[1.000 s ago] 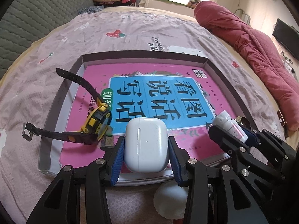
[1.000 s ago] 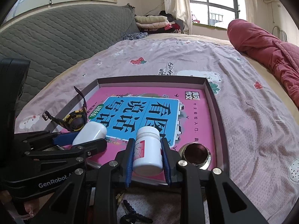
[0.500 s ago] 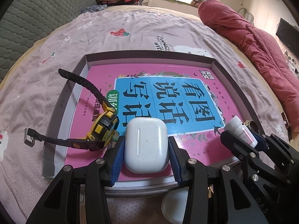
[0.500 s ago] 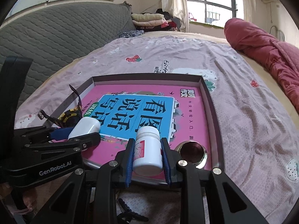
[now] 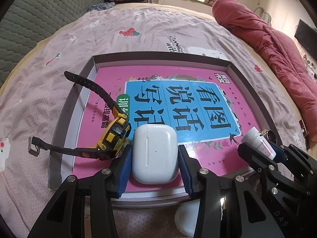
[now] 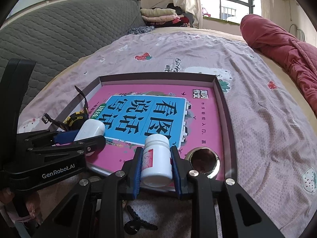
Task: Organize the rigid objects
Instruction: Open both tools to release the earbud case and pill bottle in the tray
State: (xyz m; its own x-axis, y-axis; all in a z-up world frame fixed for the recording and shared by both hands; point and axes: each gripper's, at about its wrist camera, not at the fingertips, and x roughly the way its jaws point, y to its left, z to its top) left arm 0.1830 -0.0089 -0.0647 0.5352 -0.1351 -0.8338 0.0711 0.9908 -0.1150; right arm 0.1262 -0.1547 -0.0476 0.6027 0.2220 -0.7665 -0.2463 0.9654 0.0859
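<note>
Both hands are loaded rn. The left gripper (image 5: 155, 156) is pinching a white earbud case (image 5: 155, 153) across its sides, blue pads flat on it. The right gripper (image 6: 156, 163) is pinching a small white pill bottle (image 6: 156, 159) around the body, cap pointing away from the camera. Both hang over the near edge of the tray (image 5: 178, 56), which sits on the bed w/ a pink book (image 5: 158, 79) lying flat inside it.

Already in the tray: a yellow watch (image 5: 114, 138) at the near left, straps sticking out over the wall, and a round metal thing (image 6: 204, 159) in the near right corner, prob a lid or small tin, can't tell.

Looks like the step is setting these two down on the book. How I'd do it well imo:

- do one at a time, the two grippers are close together
- case goes just right of the watch, so come down clear of that strap
- bottle: tip it upright b4 letting go or it'll roll on the glossy cover; lower till the base touches
- leave a gap to the metal thing
- spread the tongs slowly, then back out straight
</note>
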